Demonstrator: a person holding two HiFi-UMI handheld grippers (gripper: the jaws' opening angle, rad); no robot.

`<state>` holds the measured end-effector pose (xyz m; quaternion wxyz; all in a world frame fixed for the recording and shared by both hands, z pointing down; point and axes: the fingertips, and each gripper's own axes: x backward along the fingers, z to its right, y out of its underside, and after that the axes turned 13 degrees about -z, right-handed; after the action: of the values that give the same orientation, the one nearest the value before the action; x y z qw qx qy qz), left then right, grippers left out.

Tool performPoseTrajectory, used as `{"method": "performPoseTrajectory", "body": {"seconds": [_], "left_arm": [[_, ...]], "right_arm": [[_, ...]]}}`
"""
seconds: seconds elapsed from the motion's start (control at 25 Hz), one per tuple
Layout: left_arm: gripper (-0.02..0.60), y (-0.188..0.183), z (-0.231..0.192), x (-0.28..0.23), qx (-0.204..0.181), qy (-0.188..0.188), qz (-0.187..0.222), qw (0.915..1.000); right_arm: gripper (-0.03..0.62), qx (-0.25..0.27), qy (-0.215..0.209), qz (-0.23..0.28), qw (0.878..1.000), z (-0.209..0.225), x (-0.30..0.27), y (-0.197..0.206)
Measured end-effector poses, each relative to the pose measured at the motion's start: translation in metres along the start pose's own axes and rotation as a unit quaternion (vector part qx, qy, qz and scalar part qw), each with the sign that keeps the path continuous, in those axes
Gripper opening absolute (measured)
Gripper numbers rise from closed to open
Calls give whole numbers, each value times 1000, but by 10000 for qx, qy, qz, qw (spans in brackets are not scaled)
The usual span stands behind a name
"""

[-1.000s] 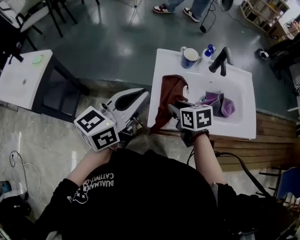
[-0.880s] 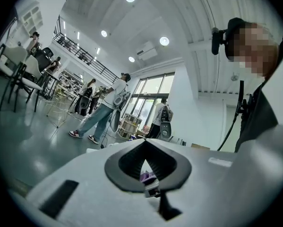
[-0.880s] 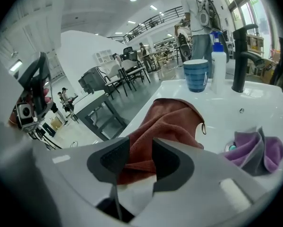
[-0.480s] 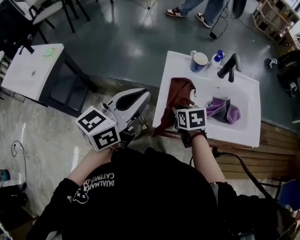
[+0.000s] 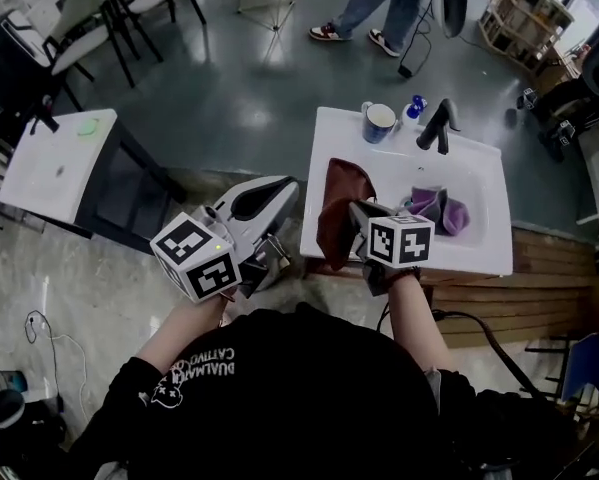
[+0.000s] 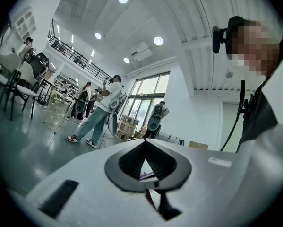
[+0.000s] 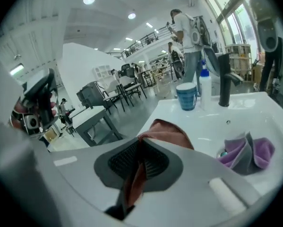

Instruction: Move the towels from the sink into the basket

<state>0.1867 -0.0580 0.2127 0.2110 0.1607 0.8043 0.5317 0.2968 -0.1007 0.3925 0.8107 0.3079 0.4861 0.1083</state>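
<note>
Brown towel [image 5: 339,203] draped over front-left edge of sink [image 5: 484,258], a fold pinched in right gripper [image 7: 140,162], whose jaws have just closed on it. Purple towel [image 5: 441,210] lies in the bowl. Left gripper [image 6: 146,167] closed, empty, well aside. Best lift high so hanging end clears the rim; basket not in view

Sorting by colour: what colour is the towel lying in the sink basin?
Purple and grey; the towel shows best in the right gripper view.

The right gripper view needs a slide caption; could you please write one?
Right gripper, jaws just closed, pinches the rust-brown towel at the sink; purple towel lies inside it.
</note>
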Motion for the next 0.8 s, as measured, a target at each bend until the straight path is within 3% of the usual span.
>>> {"method": "performPoseTrajectory", "body": {"seconds": [0.24,0.44,0.6,0.8], "left_arm": [[-3,-4,9,9,16,528,-6,9986],[-3,-12,15,26,-133,820,-32,9965],[-3,-17,0,64,-141,780,-38,9968],[-3,-25,-33,121,-104,663,39,9977]], "right_arm": [[23,409,234,753,9960,-38,41,-27],[23,642,490,1629,9833,-70,85,-56],[24,843,579,1980,9749,-118,94,-74],[25,911,296,2233,9700,-189,78,-94]]}}
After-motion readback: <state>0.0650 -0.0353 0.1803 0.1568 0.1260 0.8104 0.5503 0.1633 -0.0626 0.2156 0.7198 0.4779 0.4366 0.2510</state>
